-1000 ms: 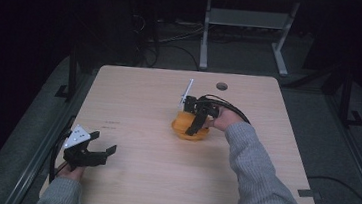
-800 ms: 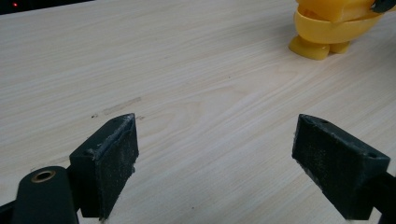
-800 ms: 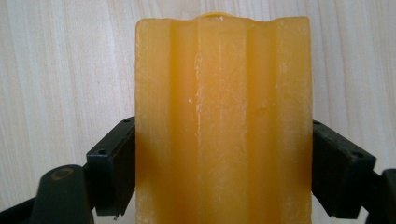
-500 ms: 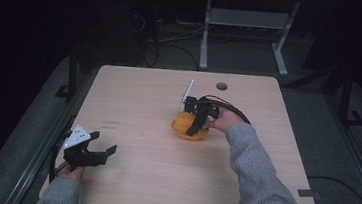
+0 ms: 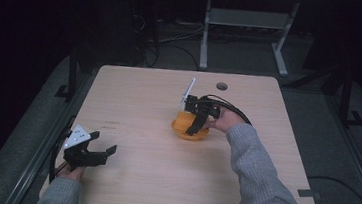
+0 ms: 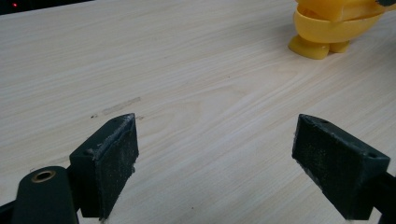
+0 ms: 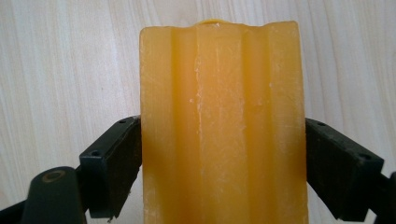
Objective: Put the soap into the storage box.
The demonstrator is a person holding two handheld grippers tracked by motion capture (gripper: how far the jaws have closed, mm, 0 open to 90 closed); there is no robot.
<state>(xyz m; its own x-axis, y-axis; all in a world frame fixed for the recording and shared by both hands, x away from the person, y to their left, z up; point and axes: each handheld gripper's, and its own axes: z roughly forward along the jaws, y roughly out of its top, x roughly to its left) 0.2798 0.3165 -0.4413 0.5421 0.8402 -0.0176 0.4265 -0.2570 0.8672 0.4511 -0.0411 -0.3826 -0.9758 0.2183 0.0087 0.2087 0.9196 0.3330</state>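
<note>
In the right gripper view a ridged orange-yellow block (image 7: pixel 224 126) stands between the jaws of my right gripper (image 7: pixel 225 161), and both pads press its sides. The high view puts that gripper (image 5: pixel 196 127) at the table's middle, pointing down over a round orange dish (image 5: pixel 182 128); the block itself is hidden there. The dish (image 6: pixel 327 28) appears again at the top right of the left gripper view, standing on small feet. My left gripper (image 5: pixel 100 150) rests near the table's front left corner, jaws wide apart over bare wood (image 6: pixel 215 140).
The wooden table (image 5: pixel 134 92) has a round cable hole (image 5: pixel 221 86) near its far edge. A grey metal stand (image 5: pixel 247 23) is on the floor beyond the table. A cable (image 5: pixel 341 185) lies on the floor at the right.
</note>
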